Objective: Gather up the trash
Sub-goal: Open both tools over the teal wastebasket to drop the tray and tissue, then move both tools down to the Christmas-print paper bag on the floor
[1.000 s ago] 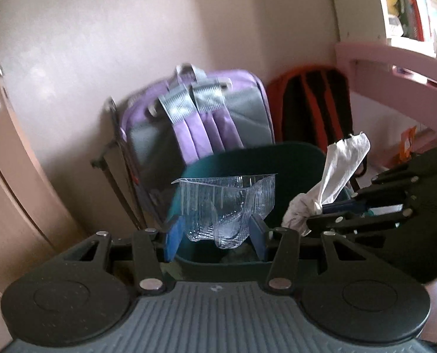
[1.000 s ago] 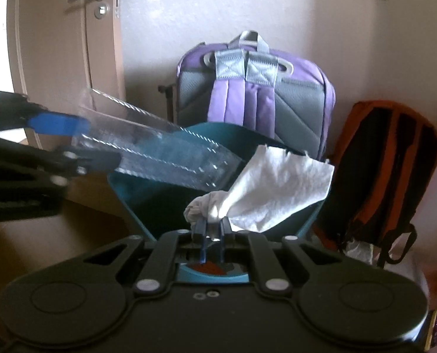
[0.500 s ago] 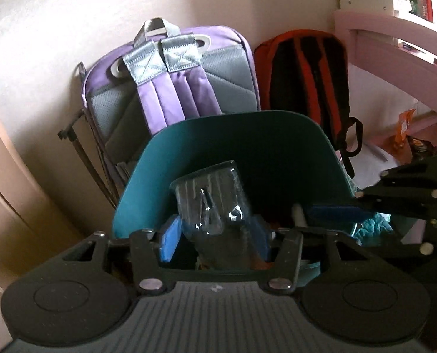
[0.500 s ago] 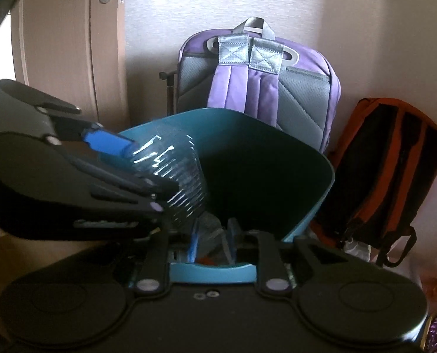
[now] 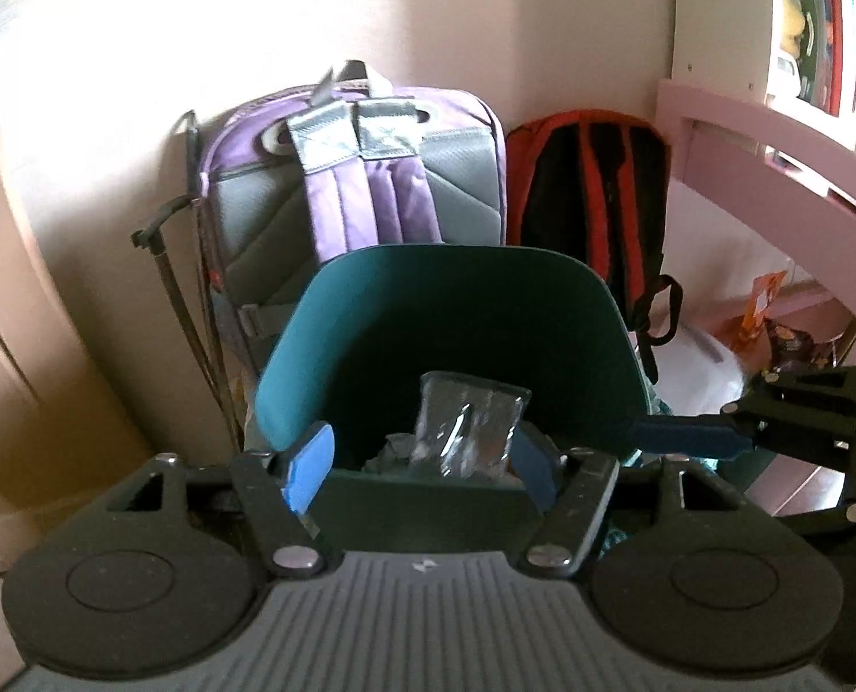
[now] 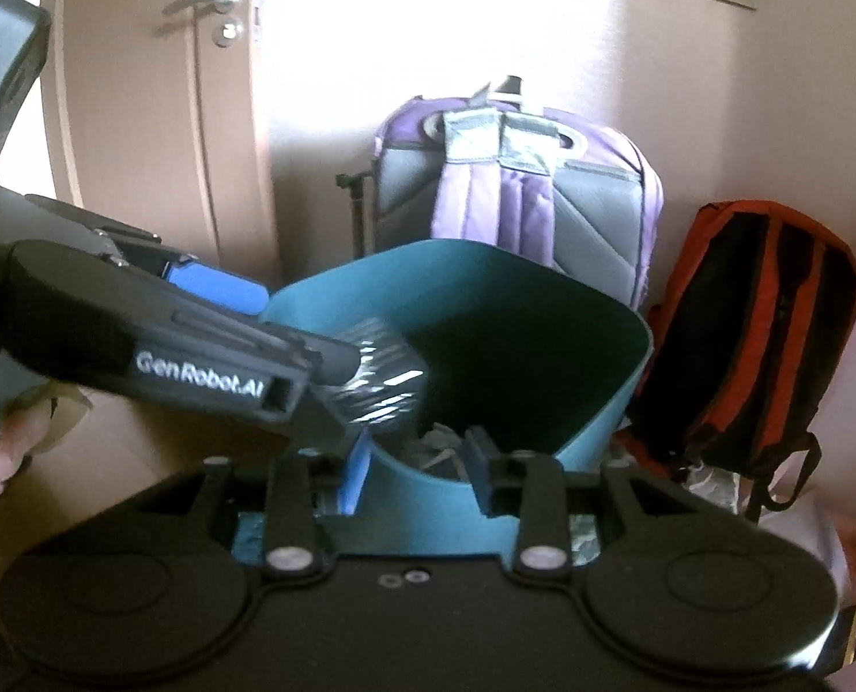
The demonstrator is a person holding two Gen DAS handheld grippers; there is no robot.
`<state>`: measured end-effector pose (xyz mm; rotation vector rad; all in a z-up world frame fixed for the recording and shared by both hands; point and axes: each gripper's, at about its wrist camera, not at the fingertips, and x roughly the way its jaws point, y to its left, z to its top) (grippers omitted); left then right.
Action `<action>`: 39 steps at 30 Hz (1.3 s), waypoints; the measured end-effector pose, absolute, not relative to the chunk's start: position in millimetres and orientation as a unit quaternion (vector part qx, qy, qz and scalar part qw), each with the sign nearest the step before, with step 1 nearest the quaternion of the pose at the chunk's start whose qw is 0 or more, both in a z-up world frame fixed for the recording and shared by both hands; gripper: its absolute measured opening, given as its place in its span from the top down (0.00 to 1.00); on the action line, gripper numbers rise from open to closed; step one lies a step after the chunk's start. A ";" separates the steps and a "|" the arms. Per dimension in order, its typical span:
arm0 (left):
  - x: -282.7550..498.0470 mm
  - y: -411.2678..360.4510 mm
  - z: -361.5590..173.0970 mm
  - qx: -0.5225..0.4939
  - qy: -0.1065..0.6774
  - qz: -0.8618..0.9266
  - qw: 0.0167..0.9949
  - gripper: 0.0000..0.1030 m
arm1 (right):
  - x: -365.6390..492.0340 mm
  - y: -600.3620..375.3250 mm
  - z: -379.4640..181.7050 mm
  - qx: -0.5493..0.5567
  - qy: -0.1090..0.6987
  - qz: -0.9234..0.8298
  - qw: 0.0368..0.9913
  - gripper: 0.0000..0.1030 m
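ribbed clear plastic container [image 5: 467, 431] inside smooth teal bin [image 5: 456, 311].

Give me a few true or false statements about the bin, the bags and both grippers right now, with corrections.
1. The left gripper is open. True.
2. The clear plastic container sits inside the teal bin. True.
3. The right gripper grips a white tissue. False: it is open, holding nothing.
4. The purple backpack lies inside the bin. False: it stands behind it, against the wall.
5. An orange and black backpack stands beside the purple one. True.
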<state>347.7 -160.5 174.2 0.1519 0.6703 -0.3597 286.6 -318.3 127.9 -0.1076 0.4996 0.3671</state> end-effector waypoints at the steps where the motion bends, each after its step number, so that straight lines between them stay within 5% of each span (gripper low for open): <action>1: 343.5 -156.2 176.0 0.074 0.325 -0.174 0.927 0.32 | 282.0 -315.9 129.4 -0.055 0.245 0.184 0.950 0.62; 20: 254.0 -43.1 165.3 0.036 0.321 -0.167 0.931 0.32 | 218.7 -244.8 126.5 -0.049 0.244 0.251 0.936 0.51; 23: 247.3 -18.1 145.6 0.037 0.327 -0.154 0.932 0.22 | 218.8 -231.7 113.6 -0.041 0.254 0.261 0.930 0.48; 31: 249.4 44.0 70.9 0.039 0.361 -0.121 0.924 0.21 | 226.6 -193.4 56.9 -0.034 0.290 0.294 0.910 0.43; 39: 268.0 90.3 -12.6 0.013 0.398 -0.120 0.909 0.10 | 248.5 -153.8 -18.1 -0.029 0.358 0.334 0.872 0.40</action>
